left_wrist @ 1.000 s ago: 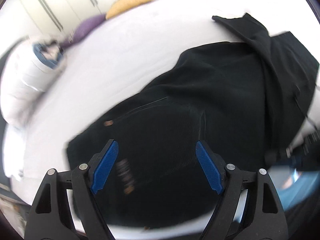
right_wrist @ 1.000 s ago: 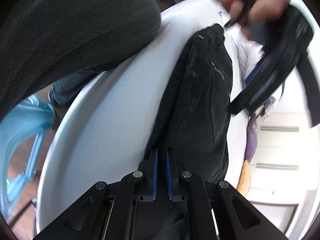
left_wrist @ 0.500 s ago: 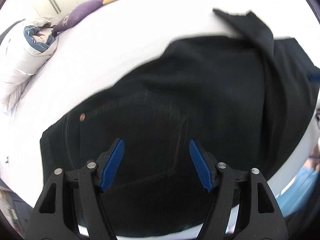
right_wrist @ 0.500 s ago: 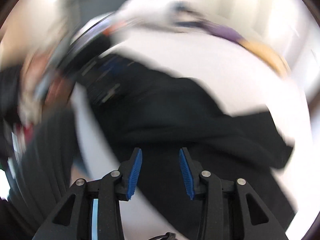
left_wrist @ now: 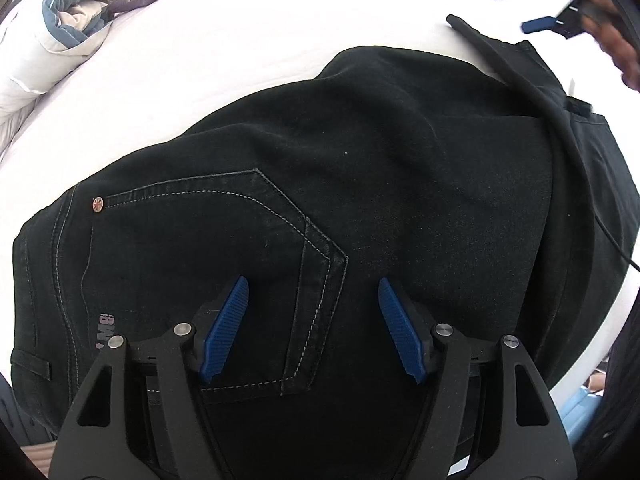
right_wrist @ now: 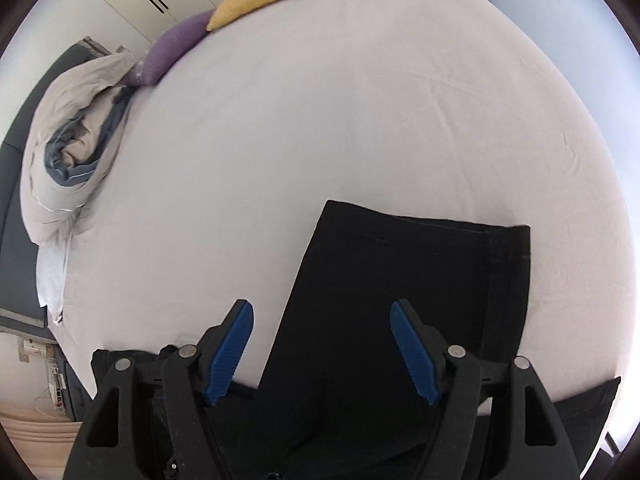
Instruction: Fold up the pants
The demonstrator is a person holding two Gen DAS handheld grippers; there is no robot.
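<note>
The right claw [right_wrist: 322, 350], clamped on the pants [right_wrist: 400, 300] a second earlier, hung wide open and empty; the left claw [left_wrist: 314, 330] stayed wide open, holding nothing, at 6 o'clock.

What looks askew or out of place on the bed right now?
The pants lie bunched, with one leg crossing diagonally over the rest instead of flat. Both grippers, left and right, are open.
</note>
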